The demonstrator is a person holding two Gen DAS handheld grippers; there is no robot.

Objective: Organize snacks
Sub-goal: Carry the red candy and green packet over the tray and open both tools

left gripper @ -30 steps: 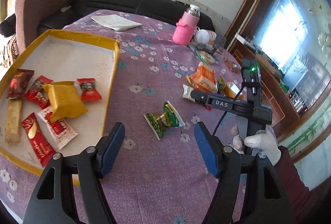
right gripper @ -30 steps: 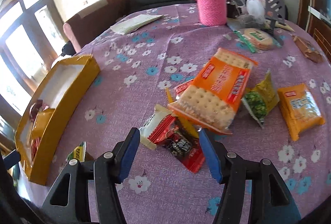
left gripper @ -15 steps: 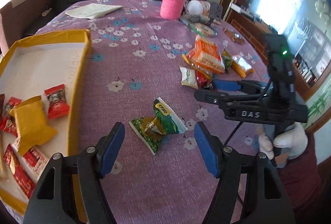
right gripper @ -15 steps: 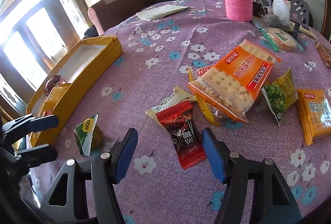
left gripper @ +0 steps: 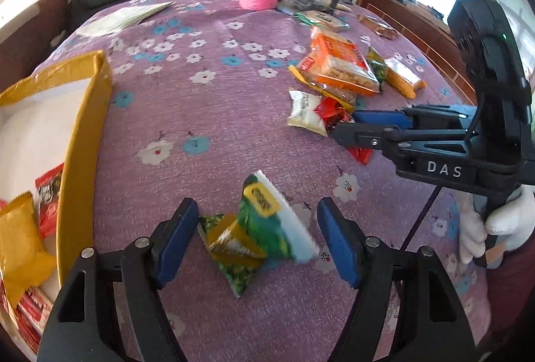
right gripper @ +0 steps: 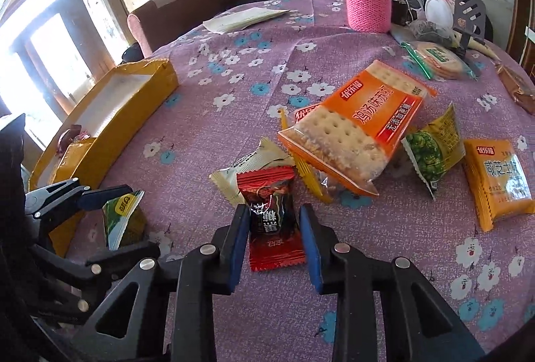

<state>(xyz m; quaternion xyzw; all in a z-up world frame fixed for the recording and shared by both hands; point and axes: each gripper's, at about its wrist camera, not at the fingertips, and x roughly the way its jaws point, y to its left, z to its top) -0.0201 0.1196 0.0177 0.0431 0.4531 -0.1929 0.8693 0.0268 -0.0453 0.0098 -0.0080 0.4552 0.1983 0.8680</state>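
Lying beside one yellow tray (right gripper: 133,114): six loose snack packets (right gripper: 354,127).

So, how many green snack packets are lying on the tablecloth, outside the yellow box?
2. One green packet lies inside the open left gripper, near the yellow box. The second green packet lies beside the orange cracker pack. More may hide under that pile.

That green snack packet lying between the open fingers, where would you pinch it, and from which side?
I would come down from above and close on the puffy middle of the green packet. It lies flat on the purple tablecloth, so there is no way under it. Its flat crimped white end would probably slip, while the bulge gives the pads something to squeeze. The left gripper already straddles it, open.
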